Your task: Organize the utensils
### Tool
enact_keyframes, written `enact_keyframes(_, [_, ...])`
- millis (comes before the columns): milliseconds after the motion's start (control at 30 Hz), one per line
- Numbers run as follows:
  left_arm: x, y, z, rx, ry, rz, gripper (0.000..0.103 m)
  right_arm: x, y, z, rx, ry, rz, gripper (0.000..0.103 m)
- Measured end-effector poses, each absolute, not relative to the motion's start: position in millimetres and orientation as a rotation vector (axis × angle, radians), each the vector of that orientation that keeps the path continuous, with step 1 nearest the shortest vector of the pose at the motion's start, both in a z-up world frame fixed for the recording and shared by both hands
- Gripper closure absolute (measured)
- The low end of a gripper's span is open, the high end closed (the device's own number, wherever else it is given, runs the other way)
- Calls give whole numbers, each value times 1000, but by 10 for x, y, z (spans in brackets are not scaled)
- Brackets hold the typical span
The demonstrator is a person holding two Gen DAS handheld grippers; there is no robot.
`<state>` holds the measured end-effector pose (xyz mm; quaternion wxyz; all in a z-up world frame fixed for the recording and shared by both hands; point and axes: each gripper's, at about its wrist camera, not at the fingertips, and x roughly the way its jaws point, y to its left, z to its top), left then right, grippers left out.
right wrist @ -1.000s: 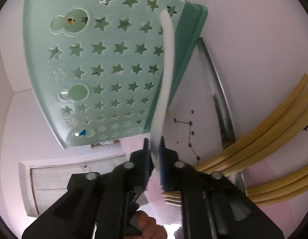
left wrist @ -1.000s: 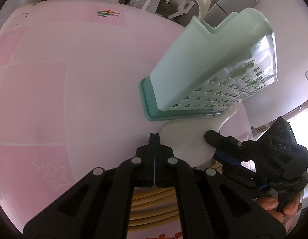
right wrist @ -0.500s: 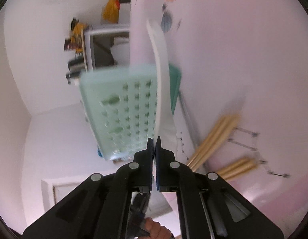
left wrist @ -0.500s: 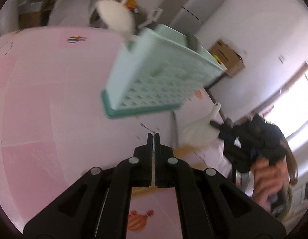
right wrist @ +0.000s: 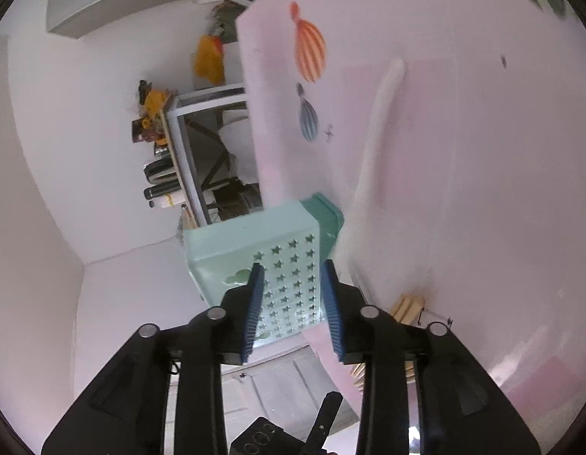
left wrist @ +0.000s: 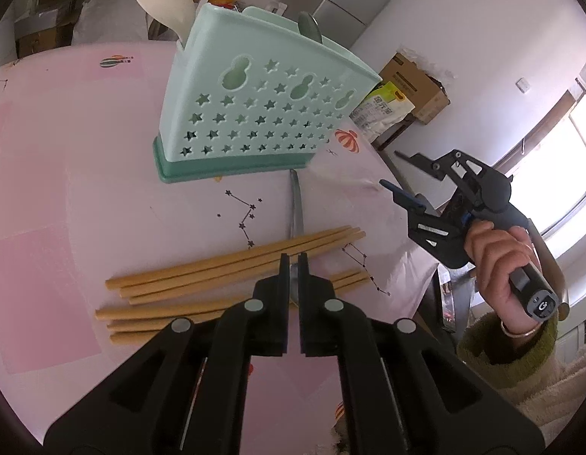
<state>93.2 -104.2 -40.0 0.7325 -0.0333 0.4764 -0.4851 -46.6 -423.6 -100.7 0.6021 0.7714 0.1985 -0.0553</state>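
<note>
Left wrist: chopsticks (left wrist: 232, 265) lying crosswise on tabletop (left wrist: 65, 189); white spoon (left wrist: 164, 0) now standing upright in holder (left wrist: 255, 113). Right gripper (right wrist: 293, 303) fingers opening, empty; left gripper (left wrist: 292, 265) clenched, empty.

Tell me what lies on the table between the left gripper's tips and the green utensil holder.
In the left wrist view, wooden chopsticks lie crosswise ahead of the left gripper, and a metal utensil's handle runs toward the utensil holder.

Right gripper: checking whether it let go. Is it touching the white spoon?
Apart. The left wrist view shows the right gripper opening, empty, well clear of the white spoon standing in the holder.
</note>
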Motion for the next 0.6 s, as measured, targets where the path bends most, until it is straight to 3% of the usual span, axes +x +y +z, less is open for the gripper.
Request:
enact_keyframes(233, [902, -1100, -458, -74, 1044, -1063, 100, -565, -4524, -797, 1558, 510, -161, 66])
enact_keyframes(467, [870, -1096, -484, -31, 1036, -1018, 100, -279, -4146, -252, 669, 846, -212, 66])
enact_keyframes(600, [849, -1080, -537, -35, 1038, -998, 100, -97, -3581, -174, 259, 907, -145, 67])
